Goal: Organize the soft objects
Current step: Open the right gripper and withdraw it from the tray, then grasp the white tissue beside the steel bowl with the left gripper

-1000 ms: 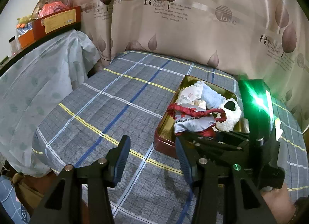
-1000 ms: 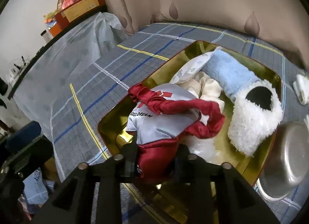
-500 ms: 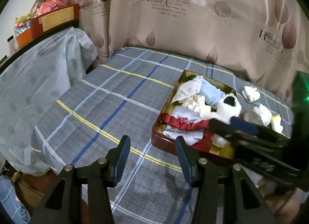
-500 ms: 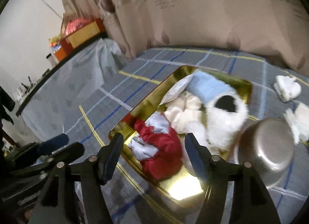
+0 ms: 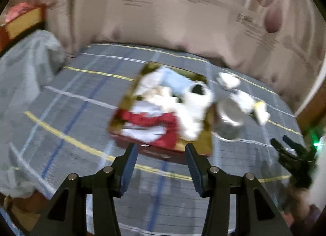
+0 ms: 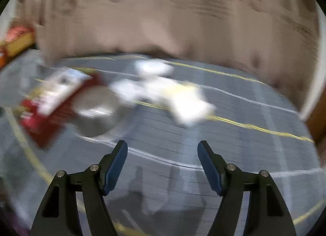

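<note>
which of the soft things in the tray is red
The crumpled red and white cloth at the near end of the gold tray. The fluffy white slipper and pale blue cloth show no red.

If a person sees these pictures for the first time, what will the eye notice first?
Probably the gold tray in the middle of the plaid cloth, piled with soft things, a red garment in front. Next, the metal bowl right of it and white pieces beyond.

A home bedroom: a plaid-sheeted bed [image 5: 81, 113] set against a leaf-print curtain [image 5: 183, 22].
</note>
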### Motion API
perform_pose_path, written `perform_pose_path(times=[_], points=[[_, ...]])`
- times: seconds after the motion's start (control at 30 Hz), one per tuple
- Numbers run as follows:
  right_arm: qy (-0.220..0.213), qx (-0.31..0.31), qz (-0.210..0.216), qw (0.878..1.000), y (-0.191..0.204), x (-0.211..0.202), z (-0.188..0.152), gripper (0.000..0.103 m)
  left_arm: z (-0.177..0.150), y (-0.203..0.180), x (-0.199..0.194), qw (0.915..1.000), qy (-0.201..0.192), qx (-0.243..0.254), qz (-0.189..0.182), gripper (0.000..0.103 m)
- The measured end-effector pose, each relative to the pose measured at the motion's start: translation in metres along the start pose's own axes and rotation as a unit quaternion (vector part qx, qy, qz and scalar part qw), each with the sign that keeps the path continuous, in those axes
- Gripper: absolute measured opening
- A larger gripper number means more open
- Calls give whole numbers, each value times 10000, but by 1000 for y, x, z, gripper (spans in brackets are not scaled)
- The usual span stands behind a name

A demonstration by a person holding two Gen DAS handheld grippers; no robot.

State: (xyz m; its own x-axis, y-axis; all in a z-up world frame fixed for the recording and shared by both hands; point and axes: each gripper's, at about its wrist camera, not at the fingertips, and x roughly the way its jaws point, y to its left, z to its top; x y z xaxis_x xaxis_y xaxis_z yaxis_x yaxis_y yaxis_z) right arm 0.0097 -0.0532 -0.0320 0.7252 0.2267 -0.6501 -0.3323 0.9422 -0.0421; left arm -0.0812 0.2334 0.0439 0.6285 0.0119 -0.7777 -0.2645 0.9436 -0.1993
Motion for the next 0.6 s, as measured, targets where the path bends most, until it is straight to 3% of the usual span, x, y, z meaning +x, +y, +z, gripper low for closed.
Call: perform_pose_path(times=[0.07,0.2,0.3,0.37,0.43,0.6], points=[[123,69,-545,9984,-32,9,-10,69,11,-13,6,9992,169,49,-356,50],[412,323,-969,9939,-74,24,-25,69,47,-54,27,9946,455,386,-847,50],[605,813,-914,9906,-97,30,-29,70,76,-88,51,9893,707,724,-1047,50],[722,993,-862,9887,-105,35,-30,81,94,-106,70,9852,894,890,-1158,50],[912,1044,-845,9867,-107,44,-32,81,115,-129,98,9808,1132,1132,-1115,50],[876,978,-720,9887,-103,43,-32,81,150,-172,172,9649,1903,1354,-1200,50]])
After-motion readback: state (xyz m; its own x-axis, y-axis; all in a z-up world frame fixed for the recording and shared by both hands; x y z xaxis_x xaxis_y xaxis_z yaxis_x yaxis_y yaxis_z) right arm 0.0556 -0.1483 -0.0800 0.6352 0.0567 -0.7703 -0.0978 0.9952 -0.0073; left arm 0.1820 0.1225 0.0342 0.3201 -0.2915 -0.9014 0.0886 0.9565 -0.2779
